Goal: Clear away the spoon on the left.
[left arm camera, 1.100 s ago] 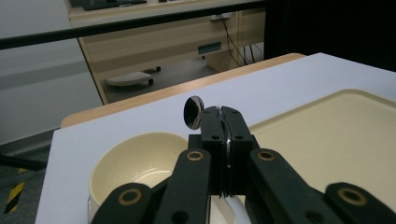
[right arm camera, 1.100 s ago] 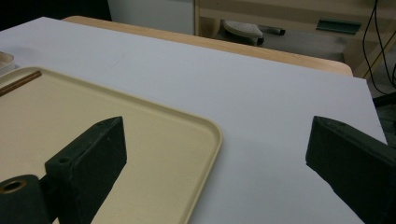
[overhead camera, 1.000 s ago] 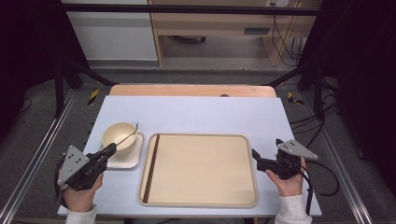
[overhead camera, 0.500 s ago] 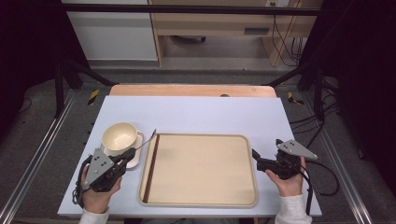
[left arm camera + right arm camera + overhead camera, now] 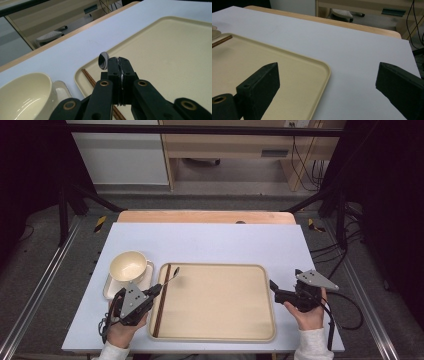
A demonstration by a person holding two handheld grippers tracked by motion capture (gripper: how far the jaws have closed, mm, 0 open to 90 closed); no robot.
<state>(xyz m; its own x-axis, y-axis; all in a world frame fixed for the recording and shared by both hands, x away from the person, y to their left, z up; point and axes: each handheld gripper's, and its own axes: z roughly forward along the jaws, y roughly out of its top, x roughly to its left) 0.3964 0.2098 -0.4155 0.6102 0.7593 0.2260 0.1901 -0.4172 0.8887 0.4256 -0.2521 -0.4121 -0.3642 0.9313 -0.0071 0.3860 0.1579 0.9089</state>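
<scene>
White and smooth, our table (image 5: 210, 242) holds a big flat cream tray (image 5: 220, 305), a round cream bowl (image 5: 127, 266) on a small plate beside it, and brown chopsticks (image 5: 162, 297). Our left gripper (image 5: 156, 290) pinches a shiny spoon (image 5: 103, 60); it has moved from the bowl to over the tray. Our right gripper (image 5: 272, 285) stays spread wide

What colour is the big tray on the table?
The tray is a pale cream, almost beige, colour. It shows best in the high view.
</scene>
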